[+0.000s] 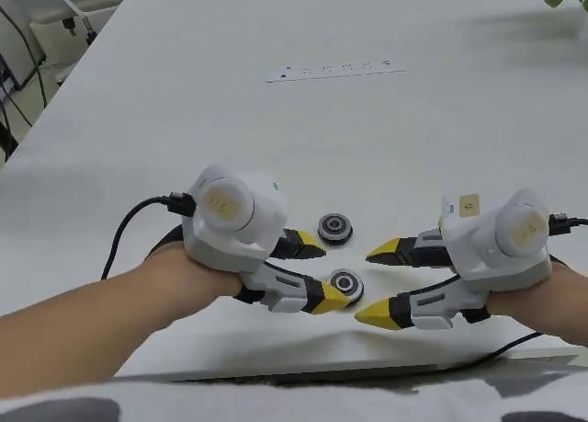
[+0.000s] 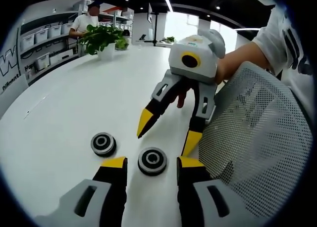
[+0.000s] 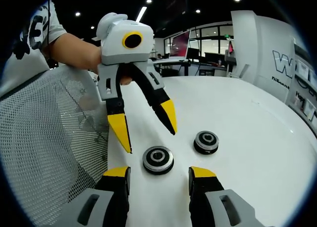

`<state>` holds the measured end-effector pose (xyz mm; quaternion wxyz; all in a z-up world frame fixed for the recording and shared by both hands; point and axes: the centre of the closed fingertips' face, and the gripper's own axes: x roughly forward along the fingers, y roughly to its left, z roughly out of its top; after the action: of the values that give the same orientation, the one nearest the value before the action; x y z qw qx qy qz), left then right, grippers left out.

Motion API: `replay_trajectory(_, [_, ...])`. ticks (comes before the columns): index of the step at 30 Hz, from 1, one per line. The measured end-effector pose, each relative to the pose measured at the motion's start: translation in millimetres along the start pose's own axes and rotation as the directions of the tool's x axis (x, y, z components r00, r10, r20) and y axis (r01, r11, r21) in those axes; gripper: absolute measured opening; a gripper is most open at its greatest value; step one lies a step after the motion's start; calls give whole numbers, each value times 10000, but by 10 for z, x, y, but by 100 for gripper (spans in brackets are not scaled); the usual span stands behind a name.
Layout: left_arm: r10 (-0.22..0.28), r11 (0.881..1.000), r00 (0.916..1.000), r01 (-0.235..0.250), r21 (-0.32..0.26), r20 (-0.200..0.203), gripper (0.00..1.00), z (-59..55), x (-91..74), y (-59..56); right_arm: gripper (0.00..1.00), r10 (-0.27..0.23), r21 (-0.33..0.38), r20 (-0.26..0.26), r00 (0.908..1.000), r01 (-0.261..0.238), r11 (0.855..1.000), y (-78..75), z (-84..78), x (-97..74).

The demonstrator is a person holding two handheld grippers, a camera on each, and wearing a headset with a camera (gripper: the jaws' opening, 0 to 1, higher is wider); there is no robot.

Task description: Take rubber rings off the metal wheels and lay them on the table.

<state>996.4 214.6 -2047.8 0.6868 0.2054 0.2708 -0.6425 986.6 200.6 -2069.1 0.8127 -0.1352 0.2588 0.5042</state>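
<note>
Wide open, nothing held: left gripper (image 1: 334,275), right gripper (image 1: 362,286), tips facing. Flat on the table (image 1: 276,119) between both tip pairs: near wheel (image 1: 346,283), rubber ring (image 3: 146,160) on. Just beyond left tips: second wheel (image 1: 335,228). Risks: skidding toward table edge under one-sided pinch; clashing tips.

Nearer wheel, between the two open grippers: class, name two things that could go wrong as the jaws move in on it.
1. The left gripper and right gripper point at each other across the nearer wheel, so their yellow tips could clash.
2. That wheel lies loose and flat close to the front edge of the table; a push from one side might slide it off.
</note>
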Motion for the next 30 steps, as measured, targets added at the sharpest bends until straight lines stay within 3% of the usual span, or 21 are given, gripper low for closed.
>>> replay_trajectory(14, [-370, 9988, 9986, 381, 291, -381, 25, -69, 87, -79, 45, 54, 56, -129, 9999, -53, 10000, 17, -44, 11])
replay_trajectory(30, [-320, 9990, 9989, 330, 312, -330, 16, -50, 149, -88, 44, 159, 51, -133, 9998, -158, 9999, 14, -30, 32])
